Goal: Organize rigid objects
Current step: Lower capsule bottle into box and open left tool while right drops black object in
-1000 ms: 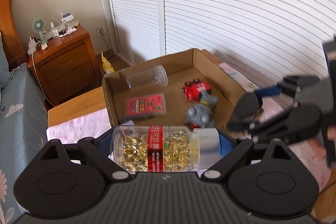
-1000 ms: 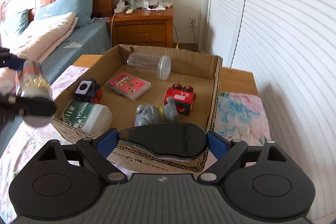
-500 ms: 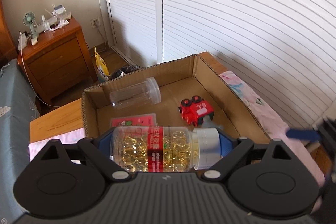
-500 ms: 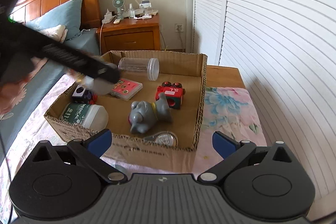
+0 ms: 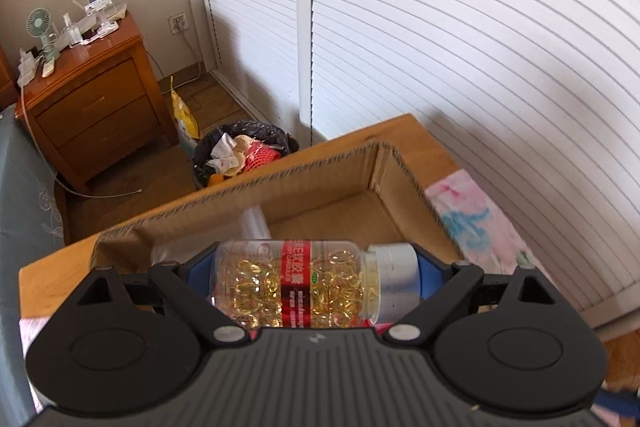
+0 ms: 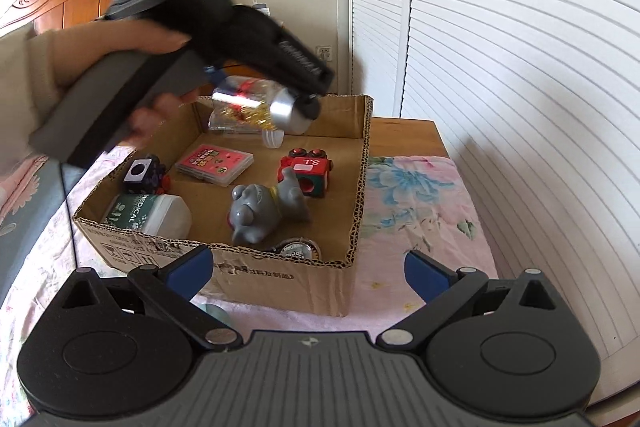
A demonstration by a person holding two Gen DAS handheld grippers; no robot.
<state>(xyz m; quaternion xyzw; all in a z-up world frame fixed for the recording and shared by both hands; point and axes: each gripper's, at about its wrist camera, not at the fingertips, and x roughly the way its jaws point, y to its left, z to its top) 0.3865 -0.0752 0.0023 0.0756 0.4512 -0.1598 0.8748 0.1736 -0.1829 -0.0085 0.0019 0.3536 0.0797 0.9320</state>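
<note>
**Capsule bottle held over the far end of the cardboard box**

The capsule bottle, clear with a red label and a silver cap, lies crosswise between the blue pads of the left gripper, whose jaws are clamped on its two ends. Seen from the right wrist, the bottle hangs in the air above the far end of the cardboard box, just over a clear empty jar that lies on its side against the box's far wall.

Inside the box, nearer than the jar, a flat red card case rests on the floor, with a red toy block marked "S.L" to its right. A grey elephant figure lies on its side touching the block. Along the box's left wall sit a dark cube toy and, in the near left corner, a green and white medical bottle. A small round tin lies against the near wall.

The right gripper hovers in front of the box's near wall, its blue fingers spread wide apart with nothing between them.

The box stands on a floral cloth covering a wooden table. Beyond the box, on the floor, stands a trash bin, and farther off a wooden nightstand.
</note>
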